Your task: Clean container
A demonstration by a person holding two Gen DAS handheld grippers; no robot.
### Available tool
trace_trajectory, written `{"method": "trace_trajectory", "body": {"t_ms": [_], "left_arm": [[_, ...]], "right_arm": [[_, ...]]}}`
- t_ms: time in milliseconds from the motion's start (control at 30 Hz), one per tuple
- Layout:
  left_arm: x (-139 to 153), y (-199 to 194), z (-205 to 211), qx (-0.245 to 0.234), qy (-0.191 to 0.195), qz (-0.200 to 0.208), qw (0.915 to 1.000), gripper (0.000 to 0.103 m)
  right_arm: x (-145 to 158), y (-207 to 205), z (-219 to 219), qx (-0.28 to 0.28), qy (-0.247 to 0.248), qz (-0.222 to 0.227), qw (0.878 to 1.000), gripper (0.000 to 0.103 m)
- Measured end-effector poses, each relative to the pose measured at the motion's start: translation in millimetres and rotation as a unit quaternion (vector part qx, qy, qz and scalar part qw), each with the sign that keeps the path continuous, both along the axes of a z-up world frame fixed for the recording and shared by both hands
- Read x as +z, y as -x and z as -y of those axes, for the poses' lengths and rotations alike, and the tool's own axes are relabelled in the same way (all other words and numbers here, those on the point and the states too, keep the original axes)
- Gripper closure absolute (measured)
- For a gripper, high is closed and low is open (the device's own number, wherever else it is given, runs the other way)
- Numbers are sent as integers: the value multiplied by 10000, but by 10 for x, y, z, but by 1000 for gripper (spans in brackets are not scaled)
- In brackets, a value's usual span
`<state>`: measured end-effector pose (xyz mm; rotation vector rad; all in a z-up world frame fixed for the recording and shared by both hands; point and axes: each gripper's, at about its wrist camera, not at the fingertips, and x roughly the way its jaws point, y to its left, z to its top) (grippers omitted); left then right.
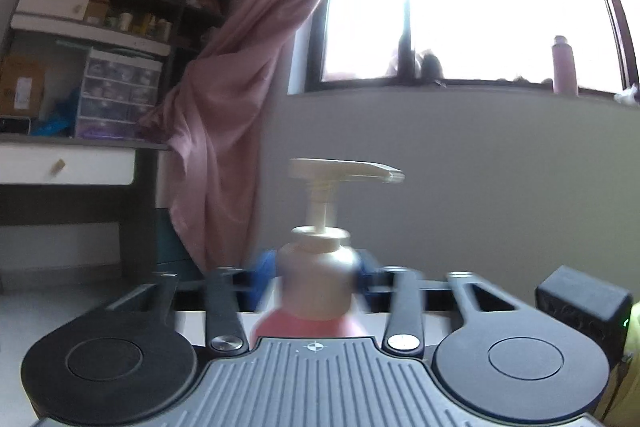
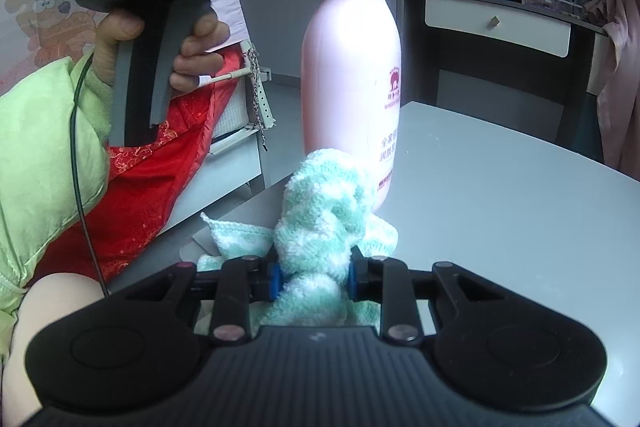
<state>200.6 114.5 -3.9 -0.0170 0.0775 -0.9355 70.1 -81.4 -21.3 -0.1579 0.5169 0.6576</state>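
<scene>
Left hand-held gripper (image 1: 318, 269) clamps the pink bottle's (image 2: 352, 75) neck; right hand-held gripper (image 2: 314, 277) pinches the green towel (image 2: 324, 219).

Pink bottle (image 2: 351, 75) (cream pump (image 1: 344, 173)), mint-and-white checked cloth (image 2: 320, 223), pale grey table (image 2: 500, 195).

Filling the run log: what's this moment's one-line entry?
left claw: shut on pink pump bottle neck | right claw: shut on green towel | towel against bottle base

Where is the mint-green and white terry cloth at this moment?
In the right wrist view, the mint-green and white terry cloth is held in the right tool, low in the centre, bunched against the base of the tall pink plastic pump bottle on the grey table.
</scene>
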Motion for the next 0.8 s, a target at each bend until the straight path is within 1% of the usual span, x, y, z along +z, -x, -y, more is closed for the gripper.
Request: {"method": "trace_trajectory", "body": {"t_ms": [100,167,333,433,533,633,700,800], "left_arm": [[-19,102,72,24,-155,95,9998,64],[68,168,93,129,-260,91,9995,64],[161,359,245,708,-463,-86,9964,64],[217,487,415,1122,-675,-105,9913,64],[279,581,583,1648,-800,-225,9828,64],[357,673,695,2183,-790,-378,9720,64],[481,714,761,2534,-778,-504,9629,64],[589,800,834,2990,-783,-634,9489,64]], "right_arm": [[5,-9,-1,-3,-13,1,10000,75],[2,-16,4,-9,-28,0,10000,75],[3,10,15,-46,-27,22,10000,75],[4,37,30,-72,-41,21,10000,75],[2,72,55,-99,-63,19,9999,75],[10,127,77,-117,-83,28,9999,75],[12,163,93,-130,-106,25,9999,75],[13,202,125,-156,-156,30,9998,75]]}}
